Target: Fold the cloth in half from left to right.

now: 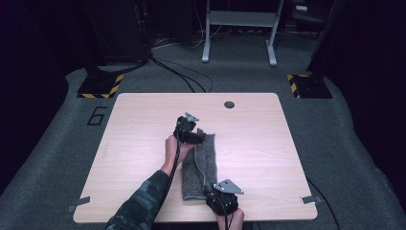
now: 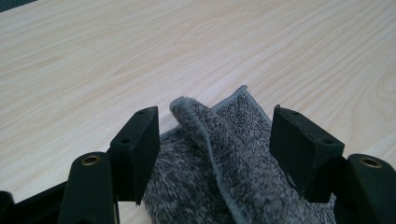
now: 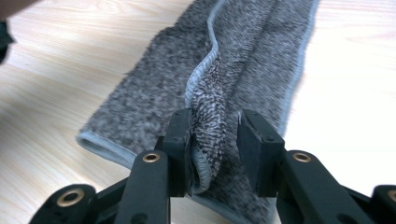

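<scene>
Currently folding a grey towel [image 1: 200, 165] on the wooden surface [image 1: 253, 143], and the step in hand looks like the release after a lengthwise fold: the towel lies as a long narrow strip running from about 12 o'clock to 6 o'clock, just below the centre of the surface

Left gripper [image 1: 196, 136] sits at the strip's 12 o'clock end; in the left gripper view its jaws stand spread wide, with a raised fold of towel edge [image 2: 196, 121] between them, and neither pad touches it, so nothing is pinched there

Right gripper [image 1: 210, 191] is at the 6 o'clock end, near the surface's front edge; in the right gripper view the jaws are parted with a ridge of towel hem [image 3: 208, 126] standing up between them. The hem leans on the left pad, a gap shows at the right pad, so I read it as let go, not gripped

Judgement: the fold along the length is laid but not tidy, since a hem ridge runs up the middle of the strip [image 3: 212, 51] and both ends sit puckered

Next move likely calls for backing both grippers off without dragging the cloth, then taking one short end, probably the 6 o'clock one, and carrying it toward 12 o'clock to halve the strip. Needs a pinch through all layers at the corner, or the top layer peels off alone
</scene>
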A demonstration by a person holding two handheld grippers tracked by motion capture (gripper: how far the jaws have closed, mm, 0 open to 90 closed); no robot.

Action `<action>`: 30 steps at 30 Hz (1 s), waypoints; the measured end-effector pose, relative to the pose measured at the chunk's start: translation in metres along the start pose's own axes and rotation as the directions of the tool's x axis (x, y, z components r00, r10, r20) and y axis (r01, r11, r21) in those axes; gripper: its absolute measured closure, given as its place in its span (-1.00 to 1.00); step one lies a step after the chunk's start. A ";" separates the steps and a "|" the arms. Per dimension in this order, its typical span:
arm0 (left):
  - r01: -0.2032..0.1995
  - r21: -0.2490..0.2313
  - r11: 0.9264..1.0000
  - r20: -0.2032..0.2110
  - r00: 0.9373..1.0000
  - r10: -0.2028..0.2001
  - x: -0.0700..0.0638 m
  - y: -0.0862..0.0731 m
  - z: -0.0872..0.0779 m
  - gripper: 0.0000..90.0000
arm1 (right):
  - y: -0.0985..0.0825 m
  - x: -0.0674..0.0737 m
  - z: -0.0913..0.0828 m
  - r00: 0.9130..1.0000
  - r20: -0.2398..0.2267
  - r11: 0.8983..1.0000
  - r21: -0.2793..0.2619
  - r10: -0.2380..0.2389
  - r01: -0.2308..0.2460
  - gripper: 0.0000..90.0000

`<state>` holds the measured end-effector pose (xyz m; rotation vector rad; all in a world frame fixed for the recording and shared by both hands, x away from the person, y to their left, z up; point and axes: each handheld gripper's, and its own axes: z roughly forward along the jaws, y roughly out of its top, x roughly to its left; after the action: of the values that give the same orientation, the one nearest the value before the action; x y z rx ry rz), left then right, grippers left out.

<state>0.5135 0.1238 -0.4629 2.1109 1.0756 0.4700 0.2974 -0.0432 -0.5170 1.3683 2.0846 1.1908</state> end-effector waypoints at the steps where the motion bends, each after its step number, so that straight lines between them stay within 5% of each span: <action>1: 0.000 -0.008 1.000 -0.005 1.000 0.000 0.001 -0.001 -0.001 -0.27 | -0.001 -0.002 -0.001 1.000 0.006 1.000 -0.001 0.004 -0.004 0.43; 7: 0.026 -0.008 1.000 -0.020 0.999 -0.026 0.007 -0.010 -0.004 -0.27 | -0.006 -0.013 -0.007 0.999 0.031 0.999 -0.001 0.037 -0.037 0.40; 21: 0.007 0.090 0.996 -0.057 0.998 -0.002 0.017 -0.043 0.005 -0.36 | -0.013 -0.035 -0.025 0.993 0.082 0.996 -0.003 0.088 -0.088 0.18; 26: 0.016 0.099 0.995 -0.064 0.998 -0.009 0.020 -0.047 0.007 -0.43 | -0.003 -0.034 -0.025 0.995 0.086 0.999 -0.019 0.043 -0.042 0.11; 30: 0.018 0.110 0.994 -0.062 0.998 -0.011 0.019 -0.049 0.011 -0.52 | 0.001 -0.028 -0.007 0.998 0.065 0.998 0.065 -0.009 0.005 -0.08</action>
<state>0.5047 0.1542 -0.5064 2.1961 1.1756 0.4808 0.3064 -0.0707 -0.5160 1.4084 2.0972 1.0699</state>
